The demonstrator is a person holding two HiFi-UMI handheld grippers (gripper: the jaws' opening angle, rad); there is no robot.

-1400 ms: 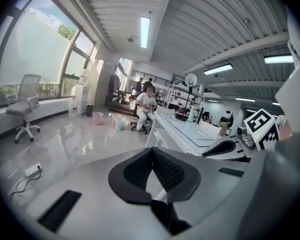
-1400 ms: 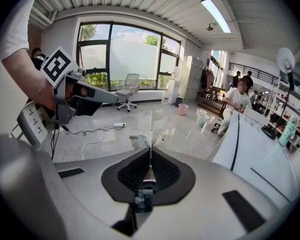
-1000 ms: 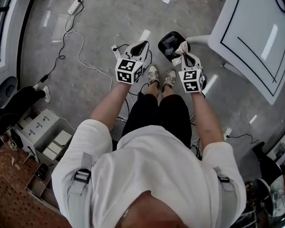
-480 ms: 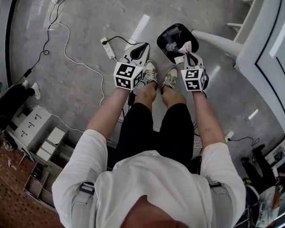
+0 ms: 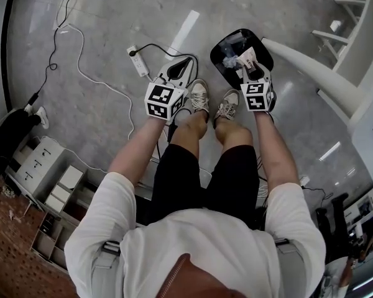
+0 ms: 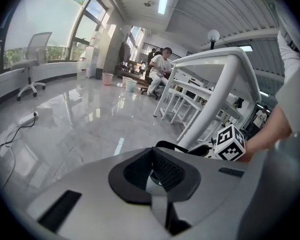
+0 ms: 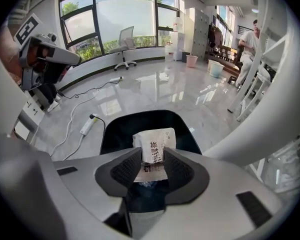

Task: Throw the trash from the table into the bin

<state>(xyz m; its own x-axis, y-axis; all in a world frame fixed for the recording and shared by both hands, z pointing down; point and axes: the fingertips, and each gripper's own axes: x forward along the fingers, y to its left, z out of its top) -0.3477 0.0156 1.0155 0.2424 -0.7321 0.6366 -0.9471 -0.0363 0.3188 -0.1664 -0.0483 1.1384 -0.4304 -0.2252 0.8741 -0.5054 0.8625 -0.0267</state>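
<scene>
A black bin stands on the grey floor in front of my feet. My right gripper hangs over its mouth, pointing steeply down. A crumpled white printed paper sits between its pads, above the bin's dark inside. These jaws have just been opening, and the paper sits loosely in the gap. My left gripper is to the left of the bin, shut with nothing in it. From the left gripper view the bin's rim and the right gripper's marker cube show.
A white table leg slants down just right of the bin. A power strip and cables lie on the floor to the left. Storage boxes stand at the near left. A seated person is far off.
Both grippers have sunk toward the floor. The right gripper has come over the bin's mouth with the paper, and its jaws have parted.
</scene>
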